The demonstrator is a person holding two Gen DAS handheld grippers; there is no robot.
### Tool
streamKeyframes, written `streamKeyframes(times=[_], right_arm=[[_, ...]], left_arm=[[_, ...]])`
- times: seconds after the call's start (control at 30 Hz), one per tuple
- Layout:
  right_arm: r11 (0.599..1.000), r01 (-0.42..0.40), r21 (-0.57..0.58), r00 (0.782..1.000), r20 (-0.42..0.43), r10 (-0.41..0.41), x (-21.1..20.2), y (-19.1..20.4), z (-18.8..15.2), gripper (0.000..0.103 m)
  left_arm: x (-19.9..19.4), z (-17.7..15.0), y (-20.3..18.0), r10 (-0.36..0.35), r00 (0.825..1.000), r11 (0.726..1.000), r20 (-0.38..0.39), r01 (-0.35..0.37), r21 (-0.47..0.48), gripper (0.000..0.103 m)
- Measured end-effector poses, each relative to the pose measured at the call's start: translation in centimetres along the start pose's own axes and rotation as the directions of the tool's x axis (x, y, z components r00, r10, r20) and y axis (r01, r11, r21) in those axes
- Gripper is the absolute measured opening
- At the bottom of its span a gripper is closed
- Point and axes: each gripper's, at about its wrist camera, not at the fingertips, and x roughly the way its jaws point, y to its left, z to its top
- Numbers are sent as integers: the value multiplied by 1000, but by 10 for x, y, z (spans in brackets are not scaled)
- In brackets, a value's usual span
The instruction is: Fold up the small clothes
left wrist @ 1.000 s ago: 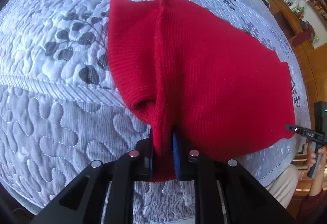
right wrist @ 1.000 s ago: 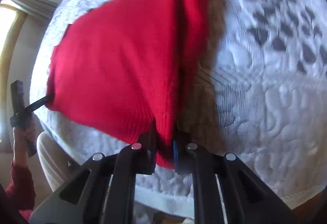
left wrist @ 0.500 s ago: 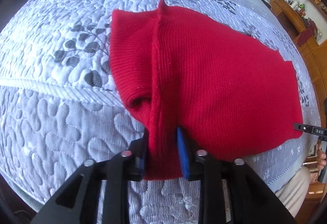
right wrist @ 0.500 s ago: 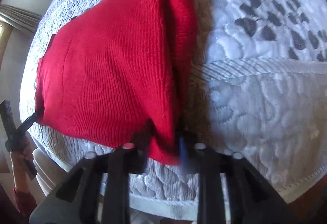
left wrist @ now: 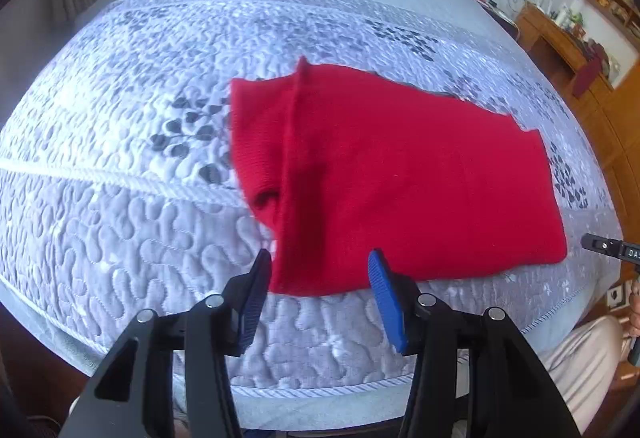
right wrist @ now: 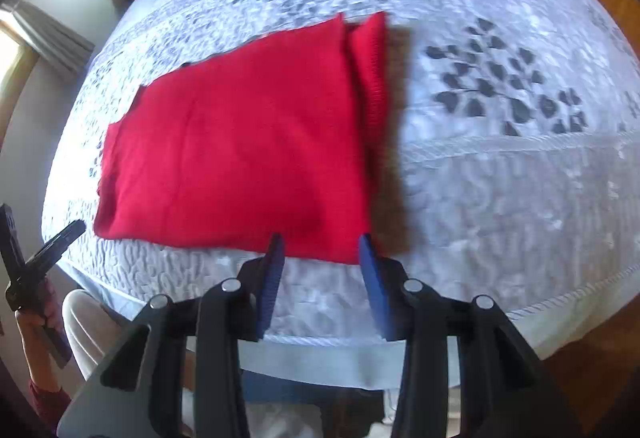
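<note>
Now the red knit garment (left wrist: 400, 174) lies flat on the quilted bed cover (left wrist: 120, 198), folded into a rough rectangle, its long axis running across the bed from one gripper toward the other. The left gripper (left wrist: 320, 290) hovers over the near corner at the garment's left end, its fingers (left wrist: 384, 290) apart and widening, with only the cloth's near edge showing between them and neither pad pressing on it. The right gripper (right wrist: 320, 266) hangs likewise over the near corner at the right end, fingers apart, nothing clamped. Each hand is thus nearest its own end; the garment lies just ahead of and below both tips. Likely the next fold would bring one short end over the other. Counted: one garment, two grippers, one bed.
</note>
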Motion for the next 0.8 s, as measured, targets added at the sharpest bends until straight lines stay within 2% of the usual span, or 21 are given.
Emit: streamKeyframes(times=[0.13, 0.3, 0.47, 0.53, 0.6, 0.63, 0.7, 0.8], right_arm=[[1000, -17, 10, 999, -42, 18, 24, 8, 2, 37], [998, 50, 39, 993, -113, -46, 55, -6, 1, 36], [999, 18, 31, 992, -122, -14, 61, -10, -1, 35], [1000, 1, 23, 996, -93, 1, 48, -8, 3, 36], [1000, 5, 10, 999, -44, -5, 31, -7, 11, 40], [999, 38, 7, 999, -20, -37, 23, -8, 16, 43], [996, 88, 13, 996, 13, -88, 13, -11, 26, 43], [987, 161, 16, 986, 44, -161, 4, -15, 37, 48]], left_arm=[[18, 5, -21, 7, 999, 999, -37, -5, 46, 51], [59, -2, -20, 32, 991, 999, -127, -27, 39, 51], [64, -4, -16, 19, 991, 999, -130, -15, 32, 52], [54, 2, -16, 12, 994, 1000, -112, -11, 14, 53], [42, 9, -19, 18, 997, 1000, -70, -18, -1, 60], [36, 14, -21, 52, 998, 999, -47, -53, -9, 67], [27, 21, -26, 91, 996, 996, -2, -91, -17, 67], [19, 31, -35, 75, 997, 997, 27, -75, -7, 69]])
